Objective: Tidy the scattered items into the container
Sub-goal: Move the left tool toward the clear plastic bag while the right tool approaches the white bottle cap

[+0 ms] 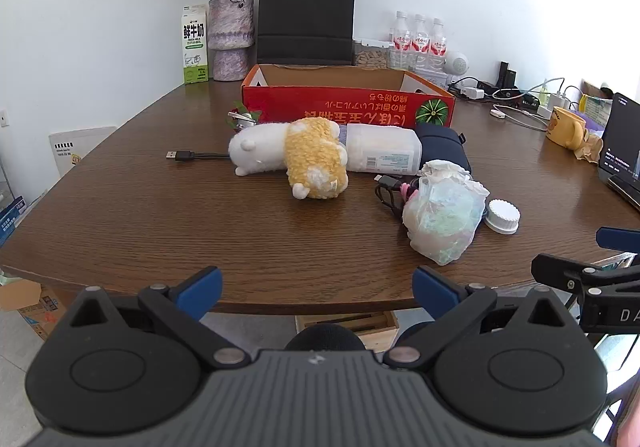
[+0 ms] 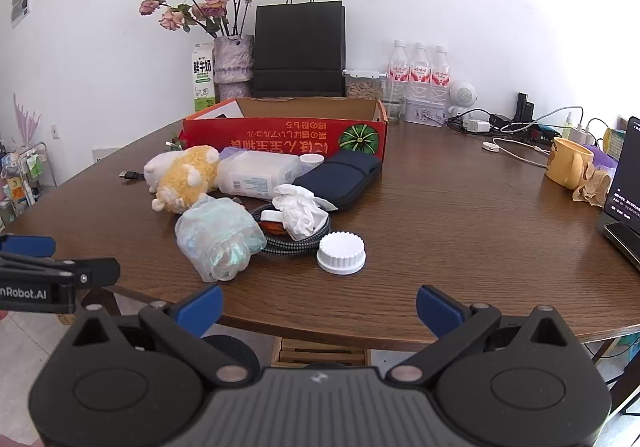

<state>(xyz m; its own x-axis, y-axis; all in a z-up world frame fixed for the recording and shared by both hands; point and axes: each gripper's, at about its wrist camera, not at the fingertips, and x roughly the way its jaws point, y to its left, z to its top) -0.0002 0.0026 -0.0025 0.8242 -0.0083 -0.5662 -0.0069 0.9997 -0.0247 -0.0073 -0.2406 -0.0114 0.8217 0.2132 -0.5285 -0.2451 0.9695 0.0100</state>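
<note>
A: Where does everything lie?

B: All of it is still on the table [image 1: 120,207], bunched in front of the red box [image 1: 348,103], which looks empty from here. The white and yellow plush toy [image 1: 296,155] lies on its side, with the wipes pack [image 2: 260,173] and the dark pouch [image 2: 340,177] close to the box wall. Nearer the table's front edge are the plastic bag [image 2: 218,237], a crumpled tissue [image 2: 300,209] on a coiled cable [image 2: 296,243], and the white lid [image 2: 341,253].

A: And the tools?

B: The left tool [image 1: 316,291] and the right tool [image 2: 318,307] both stand wide apart with nothing between the pads, back at the near edge, well short of the pile. The bag sits ahead and right of the left one; the lid is just ahead of the right one.

A: How would they handle?

B: I'd judge the toy soft and light, so pinch its body. The bag is slippery and crinkly; take the bulk, not a loose fold. The lid is stiff and low, so grip across its ribbed rim. The tissue weighs almost nothing.
</note>
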